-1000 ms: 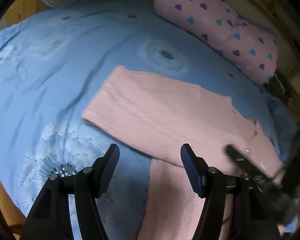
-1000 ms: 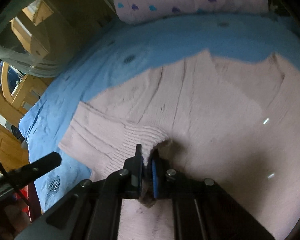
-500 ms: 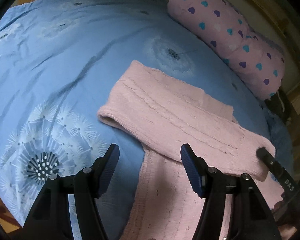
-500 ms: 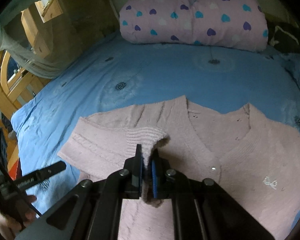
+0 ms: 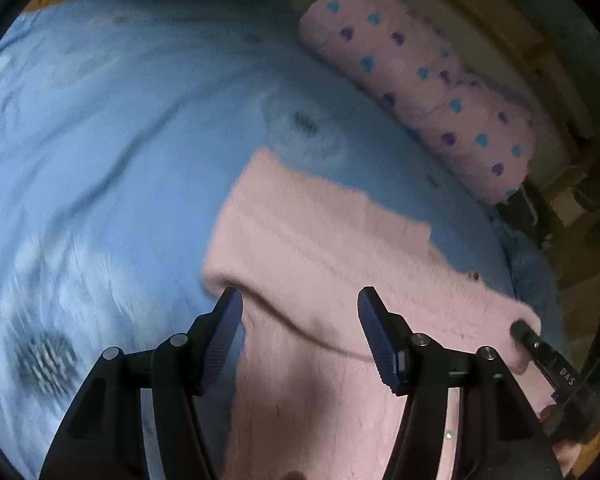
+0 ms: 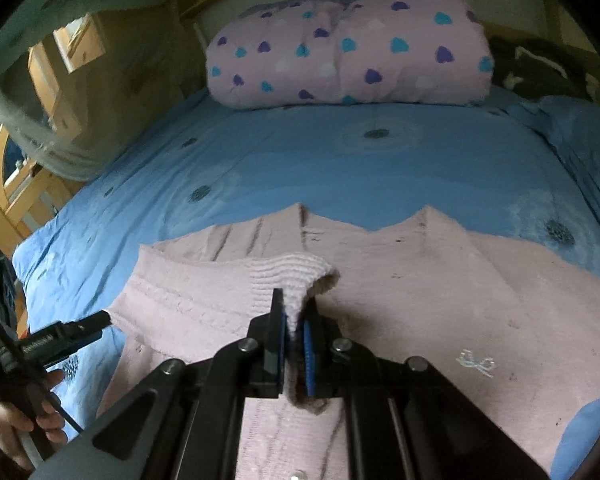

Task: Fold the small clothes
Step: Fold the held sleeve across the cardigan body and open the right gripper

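Note:
A small pink knit cardigan (image 6: 440,292) lies face up on the blue bedspread (image 6: 340,168). Its left sleeve (image 6: 204,296) is folded across the chest. My right gripper (image 6: 294,320) is shut on the ribbed sleeve cuff (image 6: 288,276) and holds it just above the cardigan front. In the left wrist view the cardigan (image 5: 320,232) lies ahead, and my left gripper (image 5: 300,304) is open and empty, low over the fold at the shoulder. The right gripper's tip (image 5: 540,348) shows at the far right of that view.
A rolled pink blanket with blue and purple hearts (image 6: 348,48) lies along the head of the bed, also seen in the left wrist view (image 5: 420,84). Wooden furniture (image 6: 28,184) stands left of the bed. Dark items (image 6: 540,64) sit at the back right corner.
My right gripper has carried the sleeve cuff across the chest, so the sleeve now lies folded over the body. My left gripper stays open and has closed in toward the shoulder fold.

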`<control>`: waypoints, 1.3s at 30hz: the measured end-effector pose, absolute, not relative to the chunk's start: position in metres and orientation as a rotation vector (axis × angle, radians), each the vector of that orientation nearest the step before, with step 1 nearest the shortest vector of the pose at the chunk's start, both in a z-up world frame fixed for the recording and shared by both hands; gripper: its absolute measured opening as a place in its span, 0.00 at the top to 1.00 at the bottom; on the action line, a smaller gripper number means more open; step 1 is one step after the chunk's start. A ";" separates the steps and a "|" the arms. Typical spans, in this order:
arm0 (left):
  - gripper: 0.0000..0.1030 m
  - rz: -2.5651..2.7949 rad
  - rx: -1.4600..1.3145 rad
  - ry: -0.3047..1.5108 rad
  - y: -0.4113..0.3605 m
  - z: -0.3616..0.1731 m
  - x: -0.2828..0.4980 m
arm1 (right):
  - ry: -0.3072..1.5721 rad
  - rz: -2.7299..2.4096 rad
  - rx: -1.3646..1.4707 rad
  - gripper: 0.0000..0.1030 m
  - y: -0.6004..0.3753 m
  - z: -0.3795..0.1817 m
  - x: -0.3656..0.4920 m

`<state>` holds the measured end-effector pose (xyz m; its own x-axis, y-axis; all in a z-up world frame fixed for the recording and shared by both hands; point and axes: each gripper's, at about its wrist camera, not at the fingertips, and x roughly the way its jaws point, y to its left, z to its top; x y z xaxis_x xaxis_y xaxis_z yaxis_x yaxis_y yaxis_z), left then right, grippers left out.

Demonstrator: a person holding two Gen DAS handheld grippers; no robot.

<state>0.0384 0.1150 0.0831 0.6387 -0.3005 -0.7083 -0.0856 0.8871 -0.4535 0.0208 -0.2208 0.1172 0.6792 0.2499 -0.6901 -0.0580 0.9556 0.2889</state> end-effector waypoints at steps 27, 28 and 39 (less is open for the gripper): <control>0.92 -0.232 -0.406 1.000 0.082 0.055 0.070 | 0.797 0.044 0.388 0.93 -0.305 0.113 0.002; 0.92 -0.236 -0.414 1.000 0.080 0.055 0.070 | 0.795 0.040 0.399 0.93 -0.309 0.112 0.002; 0.92 -0.277 -0.352 0.996 0.062 0.056 0.058 | 0.785 -0.007 0.446 0.93 -0.335 0.105 0.009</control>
